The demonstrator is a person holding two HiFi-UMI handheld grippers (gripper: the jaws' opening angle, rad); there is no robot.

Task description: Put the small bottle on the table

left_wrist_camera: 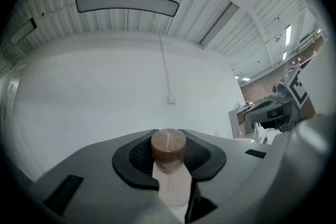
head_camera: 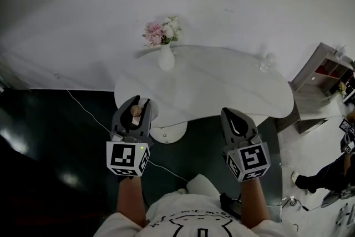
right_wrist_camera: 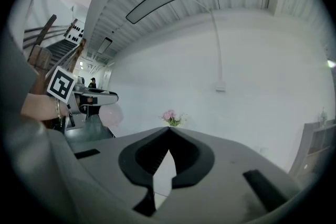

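The small bottle (left_wrist_camera: 169, 147) is pale with a round brown cork top. It stands upright between the pads of my left gripper (left_wrist_camera: 168, 135), which is shut on its neck. In the head view the bottle (head_camera: 136, 111) and left gripper (head_camera: 135, 102) sit over the near-left rim of the white round table (head_camera: 222, 86). How high they are above it cannot be told. My right gripper (head_camera: 228, 112) is at the table's near edge, its jaws meeting at the tips with nothing held (right_wrist_camera: 169, 130).
A white vase of pink flowers (head_camera: 165, 44) stands at the table's far left, and a clear glass (head_camera: 267, 61) at its far right. A shelf unit (head_camera: 327, 69) and a standing person (head_camera: 327, 175) are off to the right. A cable (head_camera: 89, 111) runs across the dark floor.
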